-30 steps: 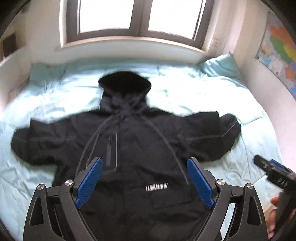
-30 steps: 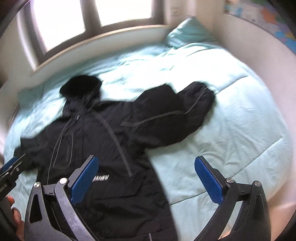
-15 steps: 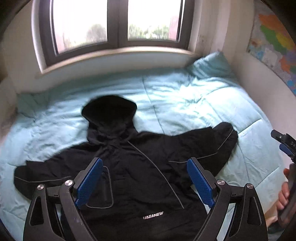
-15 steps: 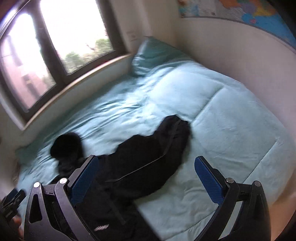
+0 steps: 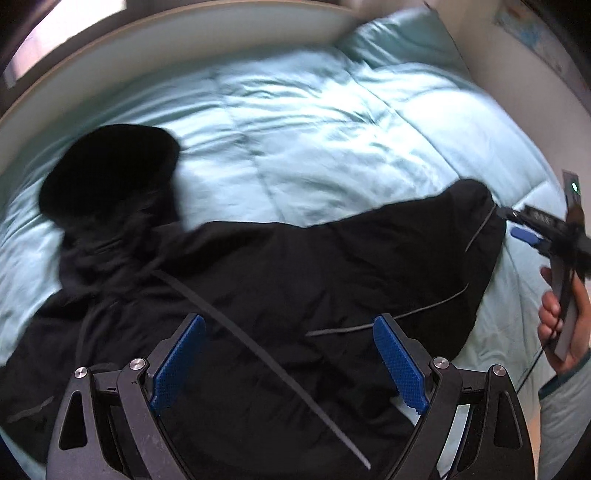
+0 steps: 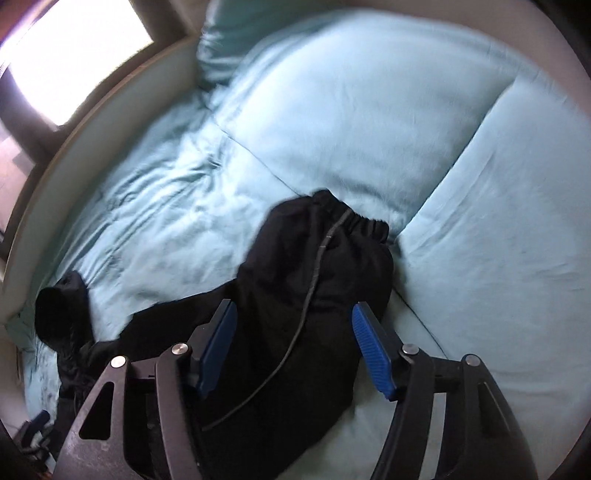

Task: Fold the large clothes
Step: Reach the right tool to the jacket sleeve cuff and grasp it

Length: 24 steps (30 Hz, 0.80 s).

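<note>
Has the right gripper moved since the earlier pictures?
Yes. The right gripper has come down over the jacket sleeve; the window has slid toward the corner.

Black frames (image 6: 291, 350); ribbed blue fingers (image 6: 371, 354); silver screws.

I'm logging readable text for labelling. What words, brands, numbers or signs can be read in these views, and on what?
Nothing can be read in these views.
Right gripper: pale markings on its black body, too small and blurred to read.
Wall poster: coloured patches only, blurred.
Black jacket: no print in view.
</note>
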Available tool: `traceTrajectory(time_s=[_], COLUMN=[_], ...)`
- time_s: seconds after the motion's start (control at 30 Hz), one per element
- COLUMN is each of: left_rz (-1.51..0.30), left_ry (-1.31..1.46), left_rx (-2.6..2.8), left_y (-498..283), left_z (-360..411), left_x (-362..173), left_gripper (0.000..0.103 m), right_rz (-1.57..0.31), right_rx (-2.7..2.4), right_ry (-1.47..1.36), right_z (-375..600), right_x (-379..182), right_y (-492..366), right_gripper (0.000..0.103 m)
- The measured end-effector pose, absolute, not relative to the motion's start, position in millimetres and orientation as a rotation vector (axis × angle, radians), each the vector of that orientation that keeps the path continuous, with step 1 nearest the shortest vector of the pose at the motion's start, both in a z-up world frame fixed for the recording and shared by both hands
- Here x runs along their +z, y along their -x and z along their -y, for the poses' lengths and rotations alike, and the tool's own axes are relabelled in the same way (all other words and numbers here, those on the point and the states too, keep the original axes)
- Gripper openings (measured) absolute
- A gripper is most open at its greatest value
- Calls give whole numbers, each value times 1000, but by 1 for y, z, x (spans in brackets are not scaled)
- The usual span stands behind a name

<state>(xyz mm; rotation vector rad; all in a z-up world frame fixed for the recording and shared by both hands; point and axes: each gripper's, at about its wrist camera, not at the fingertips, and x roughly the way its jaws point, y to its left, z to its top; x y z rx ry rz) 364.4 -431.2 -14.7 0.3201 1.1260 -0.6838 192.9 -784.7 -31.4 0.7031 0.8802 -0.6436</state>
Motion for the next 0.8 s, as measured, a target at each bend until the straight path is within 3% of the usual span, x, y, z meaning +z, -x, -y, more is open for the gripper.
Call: traceTrajectory(time_s=[0.2,0.4,0.47,0.53,0.6,0.67,0.7,0.73,0.8], left_rz=[-1140,-1173,-1183,-1188,-1193,-1195,-1196,-1198,-1200], left_ry=[-386,-400,-396,-402,-418,-423,-419,-414,-413], left_rx=[-789,-841,-849,-859,-865,-868,-871,-873,-877], left_y=[-364,-364,-362,-359,-356,-353,-352,-350,-348], left_z=[489,514,516,518,519,517,517,516,516], left_x=[-52,-72,-74,-77,-79,-79,-79,-78,-78], left_gripper=[93,93,93,93,93,93,93,93,93], right_rz=[-897,-915,-892,-895,-874,-876,-883,-882,-847], right_rx=[-632,-601,-592,-615,-584,-591,-593,-595,-612], right_ry=[-828,-830,-816,-768,-764,-761,-778,-803,-810], right_z=[827,837,833,828,823,819,820,824,828], right_x=[-83,-100,-97,-92,-84,-78,-78,-79,-78], right_y=[-204,-219,-214,-208,-198,-191,-185,-180,-169], right_gripper=[73,74,61,21,19,23,44,75,84])
